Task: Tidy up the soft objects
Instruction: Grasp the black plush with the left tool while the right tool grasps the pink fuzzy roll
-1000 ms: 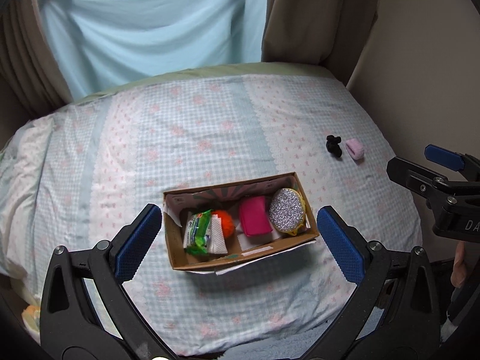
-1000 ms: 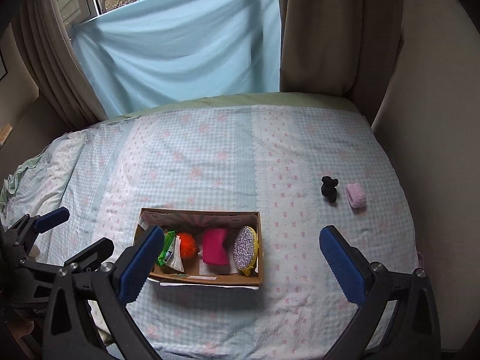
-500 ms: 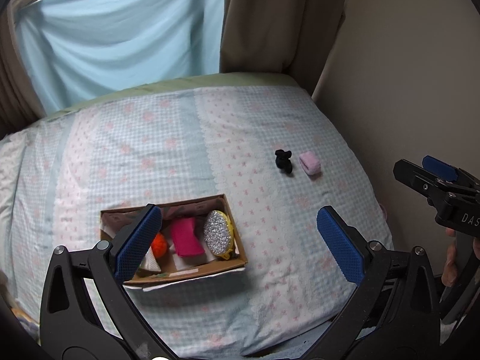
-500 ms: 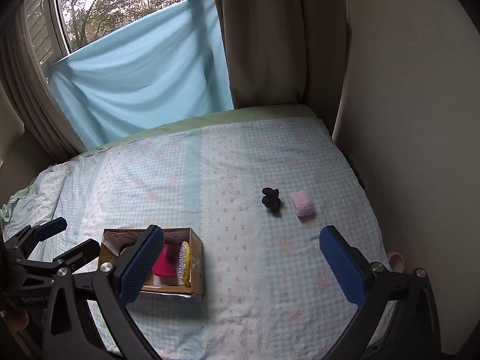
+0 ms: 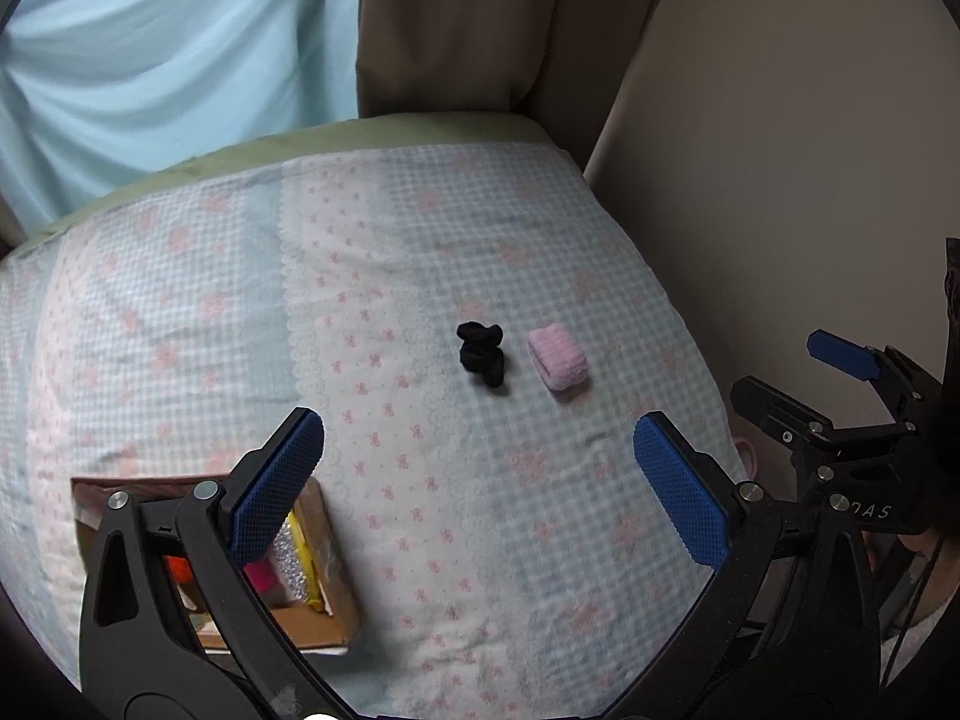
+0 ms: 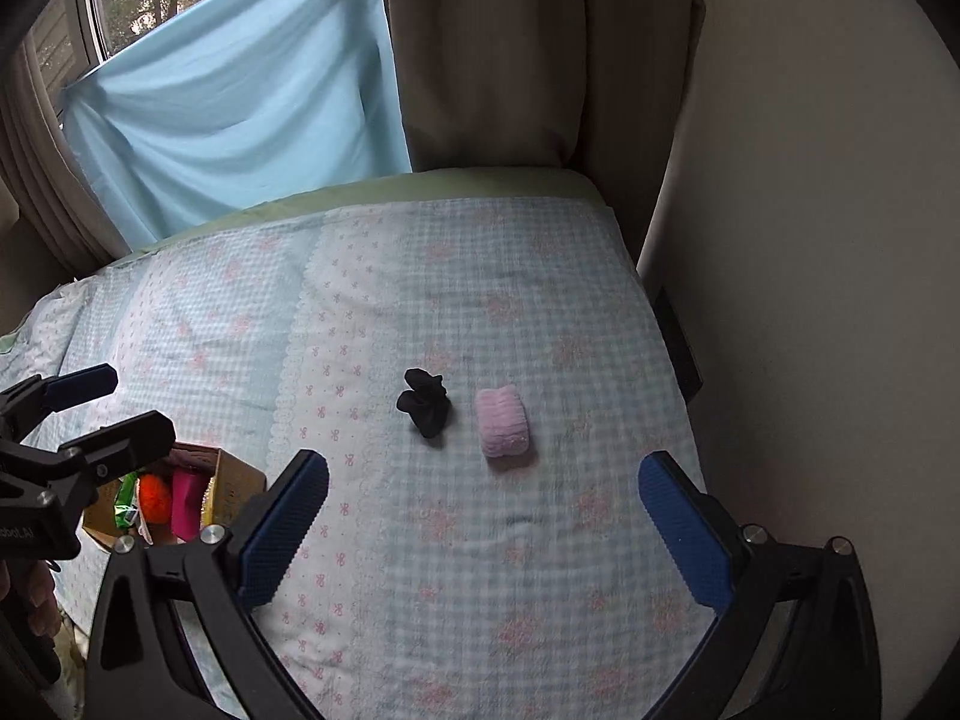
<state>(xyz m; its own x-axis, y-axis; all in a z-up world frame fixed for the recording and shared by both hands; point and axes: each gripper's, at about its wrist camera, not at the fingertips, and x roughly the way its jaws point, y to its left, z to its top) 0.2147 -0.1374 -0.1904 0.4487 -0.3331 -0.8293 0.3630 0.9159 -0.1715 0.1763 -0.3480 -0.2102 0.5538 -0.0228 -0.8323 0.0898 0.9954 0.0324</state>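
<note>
Lying on the bed (image 6: 456, 540) toward its right side, we record two loose soft items: a black crumpled sock (image 5: 482, 353) (image 6: 425, 401) and, just beside it on the right but apart from it, a pink rolled cloth (image 5: 558, 357) (image 6: 503, 423). Neither is touched by any tool.

Well apart from them, at the near left, we note a cardboard box (image 5: 327, 552) (image 6: 234, 483) resting on the bedspread. It holds an orange ball (image 6: 154, 495), a magenta item (image 6: 185, 504), a green packet (image 6: 126, 507) and a silver-and-yellow scrubber (image 5: 294, 558); the left tool's finger partly hides the contents in the left wrist view.

Legible writing is limited: we read "DAS" on the body of the right gripper (image 5: 786, 381) as seen from the left, and a partial "LAI" on the body of the left gripper (image 6: 99, 411) as seen from the right. Any print on the box is too small to read.

Both tools hover above the bed. The left gripper (image 5: 480, 477) has its jaws spread wide, holding nothing; the right gripper (image 6: 483, 516) likewise stands released and unloaded, with both loose items lying ahead between its fingers.

Beyond the bed we observe a light blue sheet (image 6: 240, 114) hung over the window, a beige curtain (image 6: 510, 54) and a plain wall (image 6: 810, 240) on the right.
</note>
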